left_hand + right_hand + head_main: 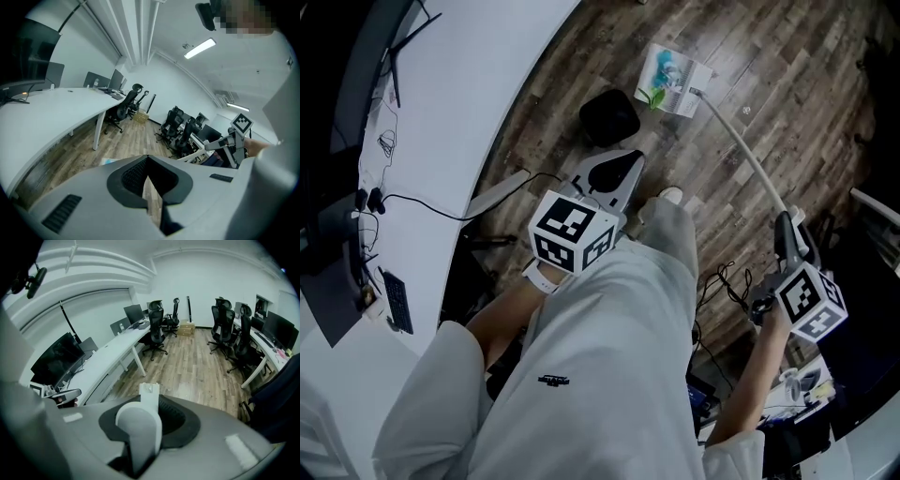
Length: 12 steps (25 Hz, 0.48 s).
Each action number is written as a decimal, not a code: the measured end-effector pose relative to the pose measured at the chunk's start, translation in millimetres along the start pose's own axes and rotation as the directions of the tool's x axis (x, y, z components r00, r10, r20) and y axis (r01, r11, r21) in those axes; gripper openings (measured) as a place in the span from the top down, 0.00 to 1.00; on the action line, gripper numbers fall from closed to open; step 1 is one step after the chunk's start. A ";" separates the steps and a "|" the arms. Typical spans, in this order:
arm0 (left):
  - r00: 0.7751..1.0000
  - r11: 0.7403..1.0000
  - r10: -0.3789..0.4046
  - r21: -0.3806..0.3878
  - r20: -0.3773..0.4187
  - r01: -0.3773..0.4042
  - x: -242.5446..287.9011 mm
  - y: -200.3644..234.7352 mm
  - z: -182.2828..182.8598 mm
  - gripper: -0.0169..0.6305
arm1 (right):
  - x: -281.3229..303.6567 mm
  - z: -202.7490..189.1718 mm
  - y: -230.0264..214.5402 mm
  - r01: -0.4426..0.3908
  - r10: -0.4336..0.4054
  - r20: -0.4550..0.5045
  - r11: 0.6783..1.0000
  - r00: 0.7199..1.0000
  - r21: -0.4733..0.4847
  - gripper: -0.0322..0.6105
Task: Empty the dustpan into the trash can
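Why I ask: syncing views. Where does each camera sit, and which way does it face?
Head view: head-mounted, looking down at trash can, dustpan; legs, forearms show.
Left gripper view: on left gripper, facing across the floor; shut jaws, clothing.
Right gripper view: on right gripper, facing chairs; jaws grip dustpan handle.
Both gripper views share chairs, desk.

You have two grippers in hand: the left gripper (614,176) and the right gripper (787,230). You have one dustpan (673,70) at one o'clock, one black trash can (609,116) at twelve, and one long white desk (478,103) at ten.
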State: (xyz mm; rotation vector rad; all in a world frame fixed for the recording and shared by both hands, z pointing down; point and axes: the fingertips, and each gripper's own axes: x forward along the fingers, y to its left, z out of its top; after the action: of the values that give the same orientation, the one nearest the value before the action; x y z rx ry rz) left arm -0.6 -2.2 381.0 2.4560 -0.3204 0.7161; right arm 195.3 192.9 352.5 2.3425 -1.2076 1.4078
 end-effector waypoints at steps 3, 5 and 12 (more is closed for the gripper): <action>0.999 0.999 0.043 -0.003 0.011 -0.043 -11.2 8.8 -2.6 0.96 | -9.8 1.5 7.9 -0.024 0.024 -0.004 0.999 1.000 -0.031 0.77; 0.997 0.997 0.073 -0.006 0.026 -0.073 -16.5 11.9 -1.5 0.96 | -13.1 3.7 14.0 -0.042 0.042 -0.003 0.997 0.999 -0.058 0.77; 0.983 0.988 0.151 -0.052 0.102 -0.146 -37.5 4.3 3.1 0.96 | -15.6 12.1 45.8 -0.104 0.106 0.000 0.968 0.994 -0.229 0.77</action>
State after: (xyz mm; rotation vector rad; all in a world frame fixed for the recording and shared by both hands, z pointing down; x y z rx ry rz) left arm -31.9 -4.8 360.0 2.4515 -0.5599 0.6337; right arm 167.6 165.2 321.7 2.1626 -1.4330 1.2112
